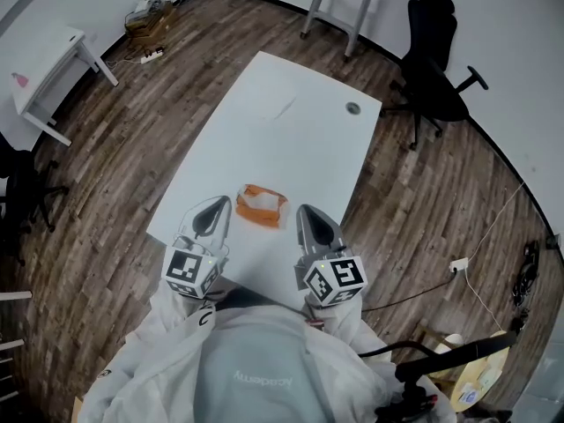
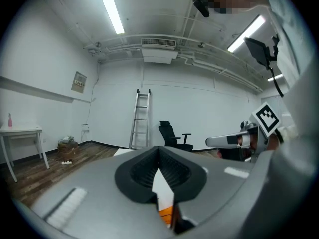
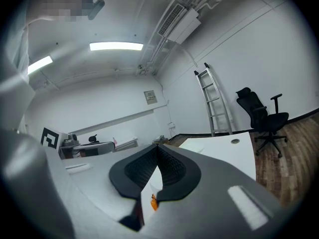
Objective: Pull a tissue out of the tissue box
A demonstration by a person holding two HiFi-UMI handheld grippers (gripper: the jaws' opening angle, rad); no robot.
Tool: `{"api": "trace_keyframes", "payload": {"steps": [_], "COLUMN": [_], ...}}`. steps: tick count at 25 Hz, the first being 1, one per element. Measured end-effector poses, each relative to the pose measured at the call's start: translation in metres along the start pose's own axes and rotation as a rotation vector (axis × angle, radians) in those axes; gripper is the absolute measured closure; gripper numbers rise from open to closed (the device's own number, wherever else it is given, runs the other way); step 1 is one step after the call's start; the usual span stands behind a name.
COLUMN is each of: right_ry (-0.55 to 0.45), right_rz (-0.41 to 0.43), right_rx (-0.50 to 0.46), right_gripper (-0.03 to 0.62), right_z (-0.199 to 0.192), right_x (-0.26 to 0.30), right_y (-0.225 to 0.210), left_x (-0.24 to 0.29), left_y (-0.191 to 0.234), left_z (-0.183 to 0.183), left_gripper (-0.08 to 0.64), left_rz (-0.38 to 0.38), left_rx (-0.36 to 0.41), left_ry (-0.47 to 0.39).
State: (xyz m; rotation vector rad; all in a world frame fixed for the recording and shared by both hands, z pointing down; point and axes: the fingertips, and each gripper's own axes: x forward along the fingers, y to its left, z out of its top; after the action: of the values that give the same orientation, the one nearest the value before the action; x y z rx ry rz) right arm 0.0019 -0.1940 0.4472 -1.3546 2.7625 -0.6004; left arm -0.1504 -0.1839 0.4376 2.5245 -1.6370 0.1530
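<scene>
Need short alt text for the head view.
The left gripper and right gripper, jaws shut, hover over the near edge of a white table, an orange tissue box lying just ahead between them. A black office chair and a ladder stand beyond.

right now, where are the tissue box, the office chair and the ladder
tissue box (image 1: 262, 206), head view, middle of its top
office chair (image 1: 438, 93), head view, on its seat
ladder (image 2: 141, 117), left gripper view, midway up its rungs

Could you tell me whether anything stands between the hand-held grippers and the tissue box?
Nothing visible does: only bare table separates the tissue box from the left hand-held gripper and the right hand-held gripper.
</scene>
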Motion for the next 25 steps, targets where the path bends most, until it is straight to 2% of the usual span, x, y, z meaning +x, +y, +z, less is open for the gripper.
{"api": "trace_keyframes", "payload": {"steps": [10,17,25], "right_ry": [0.041,0.055,0.076], "right_rz": [-0.062,-0.069,-0.050], "right_rx": [-0.025,-0.026,-0.021], "right_gripper": [0.591,0.591,0.591], "right_z": [-0.005,-0.012,-0.017], "right_x": [0.011,0.013,0.024], "right_y": [0.008,0.009,0.006], "left_x": [0.014,0.013,0.013], "left_y": [0.015,0.015,0.033], "left_z": [-0.003,-0.014,-0.018], "left_gripper": [0.560,0.560,0.560], "left_rz": [-0.089,-0.097,-0.055], "left_rx": [-0.047,-0.057,-0.045], "left_ry": [-0.032,-0.022,0.002]}}
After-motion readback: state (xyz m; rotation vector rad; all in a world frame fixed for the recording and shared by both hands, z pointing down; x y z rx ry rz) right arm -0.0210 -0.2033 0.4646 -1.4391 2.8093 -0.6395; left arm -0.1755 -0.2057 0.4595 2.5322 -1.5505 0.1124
